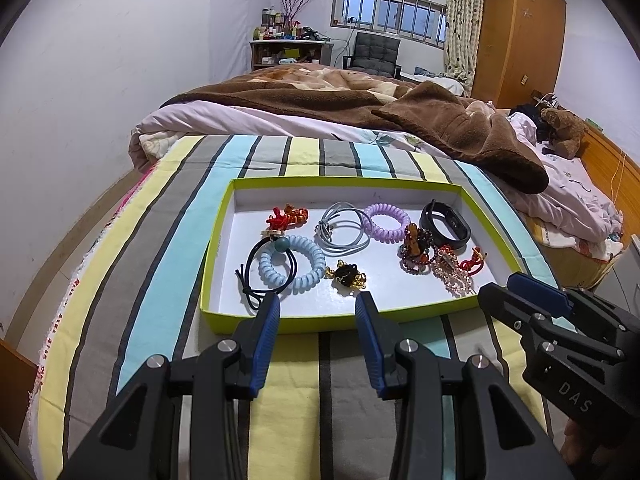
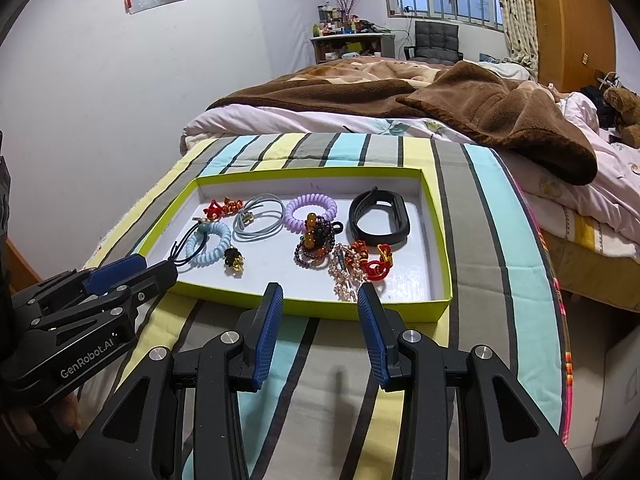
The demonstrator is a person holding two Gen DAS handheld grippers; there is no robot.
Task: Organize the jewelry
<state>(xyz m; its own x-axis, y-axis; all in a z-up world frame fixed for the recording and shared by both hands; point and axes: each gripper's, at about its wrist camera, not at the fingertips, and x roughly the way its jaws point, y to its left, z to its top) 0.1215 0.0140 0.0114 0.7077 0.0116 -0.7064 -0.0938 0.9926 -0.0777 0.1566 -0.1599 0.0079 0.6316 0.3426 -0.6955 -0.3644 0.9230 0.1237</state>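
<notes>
One shallow lime-green box lid (image 1: 216, 240) with a white floor lies on the striped sheet (image 1: 120, 280) of the bed, and all the jewelry sits inside it. Reading from its left end: one red knotted cord bracelet (image 1: 286, 216) near the back wall; in front of it one black elastic hair tie with a teal bead (image 1: 256, 264) threaded through one pale blue coil hair tie (image 1: 290, 266); just beside that, one black charm with gold bells (image 1: 347, 276). In the middle lies one bunch of grey elastic hair ties (image 1: 344, 228) (how many loops it holds cannot be told), touching one lilac coil hair tie (image 1: 386, 222). Further right, one dark bead bracelet with amber stones (image 1: 416, 250) overlaps one pale pink bead strand (image 1: 454, 276) and one red-and-gold knotted bracelet (image 2: 374, 262), while one black fitness band (image 1: 446, 224) sits behind them near the right wall. Two tools hover over the sheet at the lid's near edge: the left hand-held gripper (image 1: 318, 306) with its blue-padded fingers spread wide and nothing between them, and the right hand-held gripper (image 2: 320, 298), likewise parted wide and empty. A brown blanket (image 1: 460, 128) lies rumpled on the bed beyond.
</notes>
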